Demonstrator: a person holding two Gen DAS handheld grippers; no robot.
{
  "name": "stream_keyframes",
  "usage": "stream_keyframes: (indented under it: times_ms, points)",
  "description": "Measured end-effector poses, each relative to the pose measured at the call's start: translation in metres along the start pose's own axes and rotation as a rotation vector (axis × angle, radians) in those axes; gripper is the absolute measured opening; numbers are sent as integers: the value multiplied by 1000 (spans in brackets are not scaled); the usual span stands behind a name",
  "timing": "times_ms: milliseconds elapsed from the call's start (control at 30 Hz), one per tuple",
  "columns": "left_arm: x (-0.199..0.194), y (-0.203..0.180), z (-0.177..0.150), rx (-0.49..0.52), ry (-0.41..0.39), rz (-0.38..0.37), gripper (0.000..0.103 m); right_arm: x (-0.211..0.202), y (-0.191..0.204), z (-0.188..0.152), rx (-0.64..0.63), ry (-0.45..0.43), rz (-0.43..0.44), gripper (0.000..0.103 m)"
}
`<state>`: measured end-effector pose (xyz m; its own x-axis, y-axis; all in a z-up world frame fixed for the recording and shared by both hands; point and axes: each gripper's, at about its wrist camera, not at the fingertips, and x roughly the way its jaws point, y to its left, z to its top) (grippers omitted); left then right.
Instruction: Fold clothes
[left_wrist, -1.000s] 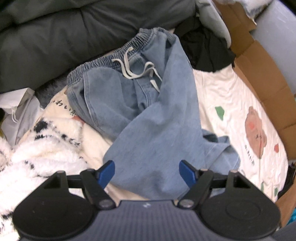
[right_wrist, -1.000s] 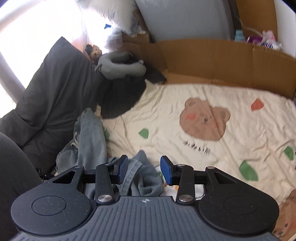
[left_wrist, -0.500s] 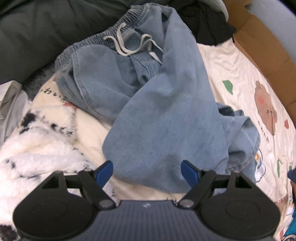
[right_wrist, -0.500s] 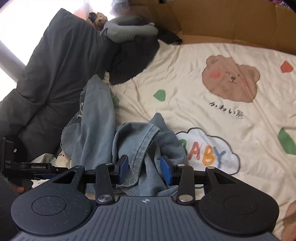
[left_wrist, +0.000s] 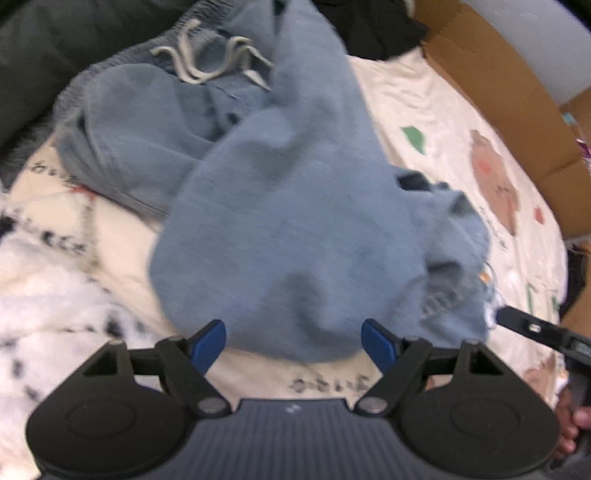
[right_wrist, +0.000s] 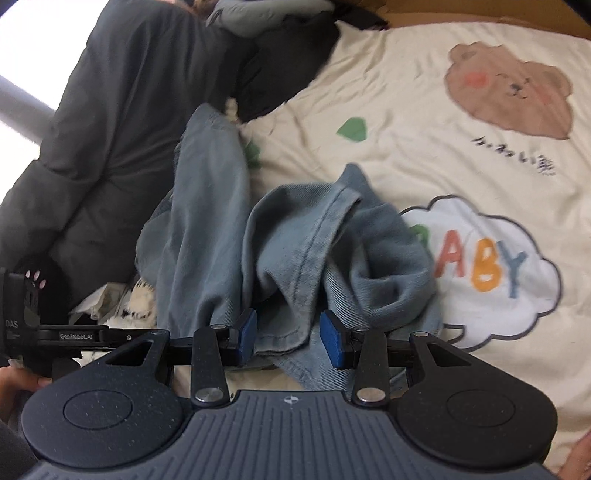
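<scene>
One pair of blue jeans (left_wrist: 291, 206) lies crumpled on the bed, and everything else is best placed against it. Under the jeans is a cream sheet (right_wrist: 424, 122) printed with a brown bear (right_wrist: 509, 92), green patches and a white cloud lettered "BABY" (right_wrist: 491, 273); the cloud sits just beside the bunched leg ends, which partly cover its near edge. Beyond the waistband, with its pale drawstring (left_wrist: 210, 62) lying loose on top, a dark grey quilt (right_wrist: 110, 140) is heaped up against the jeans. On the side away from the bear a white fluffy blanket with black flecks (left_wrist: 48, 291) presses close to the denim. Brown cardboard (left_wrist: 495, 88) stands past the sheet's far edge, well apart from the jeans.

Left tongs (left_wrist: 293, 341) hang over the rounded fold of a trouser leg, spread wide, the blue pads clear of the cloth on either side and gripping nothing. Right tongs (right_wrist: 288, 338) are about half open at the leg ends; a hemmed fold of denim runs down between the pads, but I cannot tell whether they pinch it. Each tool shows at the edge of the other's view, with fingers (left_wrist: 569, 424) around its handle.
</scene>
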<state>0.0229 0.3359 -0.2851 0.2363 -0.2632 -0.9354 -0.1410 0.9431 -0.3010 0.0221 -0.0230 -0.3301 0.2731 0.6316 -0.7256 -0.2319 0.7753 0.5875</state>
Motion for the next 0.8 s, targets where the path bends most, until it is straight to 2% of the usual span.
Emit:
stream_keyframes:
  times_ms: [200, 400, 500, 600, 700, 800]
  points:
    - [28, -17, -5, 36, 75, -41, 84, 18, -7, -6, 57, 42, 31, 45]
    - [47, -23, -10, 81, 111, 20, 86, 20, -11, -8, 76, 54, 17, 45]
    - [51, -15, -12, 40, 101, 34, 92, 16, -13, -7, 85, 47, 10, 45]
    - [61, -8, -9, 15, 90, 72, 92, 12, -14, -7, 93, 36, 2, 45]
    - [67, -1, -6, -22, 58, 80, 92, 9, -15, -8, 97, 33, -5, 45]
    - [67, 3, -7, -52, 17, 83, 88, 5, -16, -7, 105, 30, -10, 45]
